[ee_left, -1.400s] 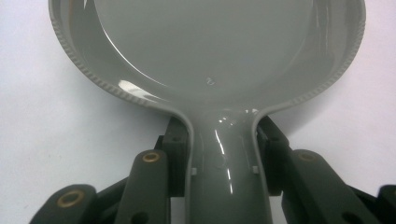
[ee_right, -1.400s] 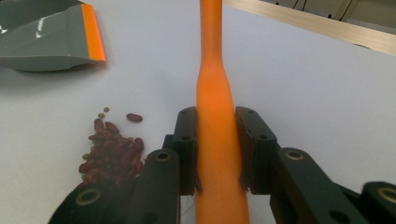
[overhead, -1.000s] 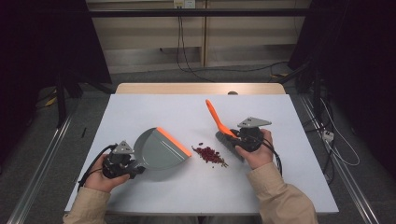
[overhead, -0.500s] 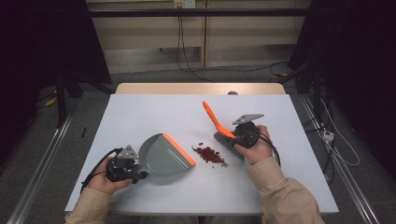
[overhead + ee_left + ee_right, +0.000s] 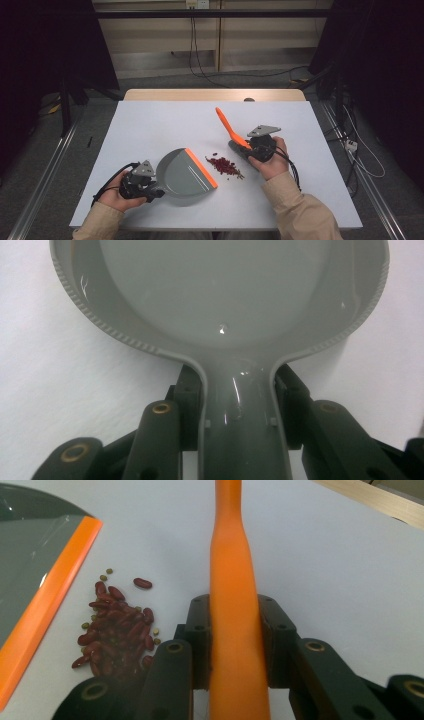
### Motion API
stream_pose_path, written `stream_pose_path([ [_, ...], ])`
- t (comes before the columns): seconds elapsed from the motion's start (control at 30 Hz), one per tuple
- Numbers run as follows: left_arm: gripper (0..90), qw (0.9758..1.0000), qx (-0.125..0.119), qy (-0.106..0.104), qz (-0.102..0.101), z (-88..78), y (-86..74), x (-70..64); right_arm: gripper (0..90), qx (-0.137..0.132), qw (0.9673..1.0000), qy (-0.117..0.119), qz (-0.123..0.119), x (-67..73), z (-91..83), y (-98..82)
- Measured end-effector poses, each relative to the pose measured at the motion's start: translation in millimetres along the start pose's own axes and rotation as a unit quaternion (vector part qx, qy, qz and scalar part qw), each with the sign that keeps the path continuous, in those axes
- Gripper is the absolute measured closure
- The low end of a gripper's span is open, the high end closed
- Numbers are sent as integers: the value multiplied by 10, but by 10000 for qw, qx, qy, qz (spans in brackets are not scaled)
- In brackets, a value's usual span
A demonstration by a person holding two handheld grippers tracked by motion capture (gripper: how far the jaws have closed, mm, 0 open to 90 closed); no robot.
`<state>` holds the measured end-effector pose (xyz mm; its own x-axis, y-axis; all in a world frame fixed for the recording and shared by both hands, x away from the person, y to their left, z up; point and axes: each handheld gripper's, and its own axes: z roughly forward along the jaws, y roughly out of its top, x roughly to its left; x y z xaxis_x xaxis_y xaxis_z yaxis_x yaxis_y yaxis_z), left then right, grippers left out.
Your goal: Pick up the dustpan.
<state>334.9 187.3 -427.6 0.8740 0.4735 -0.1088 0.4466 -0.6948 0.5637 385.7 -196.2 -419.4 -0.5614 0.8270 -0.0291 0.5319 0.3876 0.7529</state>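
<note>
A grey dustpan [image 5: 182, 172] with an orange front lip [image 5: 201, 168] lies flat on the white table [image 5: 150, 125]. My left gripper [image 5: 153, 188] is shut on its handle; in the left gripper view both jaws of the left gripper [image 5: 240, 407] clamp the grey handle [image 5: 240, 440]. A pile of red beans [image 5: 225, 166] lies just right of the lip. To the right of the pile, my right gripper [image 5: 250, 147] is shut on the orange brush handle [image 5: 227, 126], which slants up and away. In the right gripper view, the right gripper [image 5: 235, 640] pinches the handle [image 5: 232, 570], with the beans [image 5: 115, 625] to its left.
The table's far wooden edge [image 5: 215, 95] lies beyond the brush. Cables [image 5: 107, 185] trail from both grippers toward the near edge. Metal floor rails [image 5: 45, 170] run along both sides of the table. A few small green beans [image 5: 106, 574] are scattered around the pile.
My left hand has drawn slightly toward the near edge and the dustpan has swung so its orange lip sits closer to the beans. The right gripper and brush have barely shifted.
</note>
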Motion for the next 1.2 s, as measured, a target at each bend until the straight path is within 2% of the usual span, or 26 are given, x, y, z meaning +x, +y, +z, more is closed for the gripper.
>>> stream_pose_path([
  [0.07, 640, 10000, 13, 2, 33, 19, 17, -28, 714, 38, 10000, 26, -10, 27, -9, -1],
  [0.1, 640, 10000, -13, -63, 27, 32, 24, -35, 714, 52, 10000, 1, -38, 48, -12, -2],
  [0.13, 640, 9998, 90, -42, 147, 34, 35, -38, 714, 61, 9999, -37, -92, 74, -14, -2],
  [0.17, 640, 9999, 22, -68, 72, 54, 41, -57, 714, 60, 9999, -28, -126, 96, -12, -4],
  [0.23, 639, 9999, 4, -136, 62, 77, 62, -82, 714, 57, 9998, -80, -146, 139, -13, -9],
  [0.3, 639, 9995, 143, -128, 236, 87, 96, -90, 713, 43, 9999, -73, -129, 166, -11, -15],
  [0.37, 639, 9995, 102, -197, 204, 116, 121, -115, 713, 44, 9999, -105, -95, 188, -11, -17],
  [0.4, 639, 9994, 126, -223, 230, 125, 132, -122, 713, 32, 9999, -92, -72, 193, -10, -19],
  [0.43, 639, 9995, 166, -153, 223, 133, 143, -136, 713, 19, 9999, -114, -67, 202, -10, -22],
  [0.5, 639, 9992, 190, -234, 280, 147, 151, -129, 713, 28, 9999, -124, -76, 216, -10, -21],
  [0.53, 639, 9994, 140, -243, 224, 158, 150, -136, 713, 29, 9999, -127, -79, 222, -10, -23],
  [0.7, 639, 9994, 131, -256, 201, 163, 157, -135, 712, 22, 9999, -131, -34, 244, -11, -26],
  [0.73, 639, 9994, 203, -120, 259, 156, 164, -142, 712, 15, 9999, -133, -35, 249, -9, -27],
  [0.77, 639, 9992, 171, -266, 236, 163, 165, -130, 712, 10, 9999, -153, -36, 255, -9, -28],
  [0.83, 639, 9993, 128, -288, 189, 173, 172, -134, 711, 5, 9999, -148, -36, 266, -7, -30],
  [0.87, 639, 9989, 207, -310, 267, 166, 178, -123, 712, -8, 9999, -148, -17, 273, -6, -30],
  [0.9, 639, 9993, 134, -309, 160, 178, 179, -136, 711, -11, 9999, -144, -9, 279, -4, -32],
  [1.2, 638, 9992, 130, -336, 172, 179, 204, -128, 711, -16, 9998, -165, 61, 306, -2, -30],
])
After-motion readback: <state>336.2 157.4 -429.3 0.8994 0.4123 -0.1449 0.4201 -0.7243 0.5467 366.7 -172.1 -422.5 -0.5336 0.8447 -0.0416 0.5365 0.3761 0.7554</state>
